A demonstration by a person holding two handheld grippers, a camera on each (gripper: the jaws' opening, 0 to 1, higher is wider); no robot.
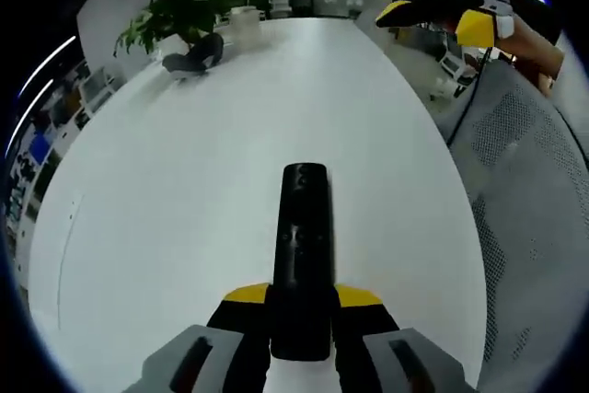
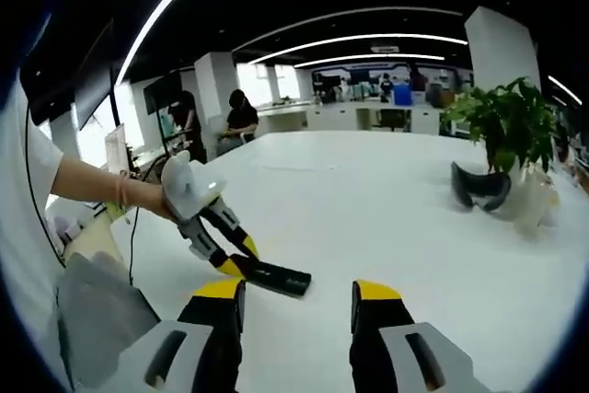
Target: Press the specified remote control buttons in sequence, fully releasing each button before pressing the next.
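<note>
Left tool (image 1: 301, 306) clamps slim black plastic remote control (image 1: 303, 246) (frame bottom centre) over white desk (image 1: 184, 181); right tool (image 2: 299, 306) gapes open, empty.

light: bright ceiling strips (image 2: 368, 40) | glare: white table (image 1: 184, 181) | edges: fisheye-bent, soft | shadows: faint

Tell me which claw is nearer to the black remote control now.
Left. The left claw is shut on the remote control, holding it over the white table. The right claw is open, apart from it.
</note>
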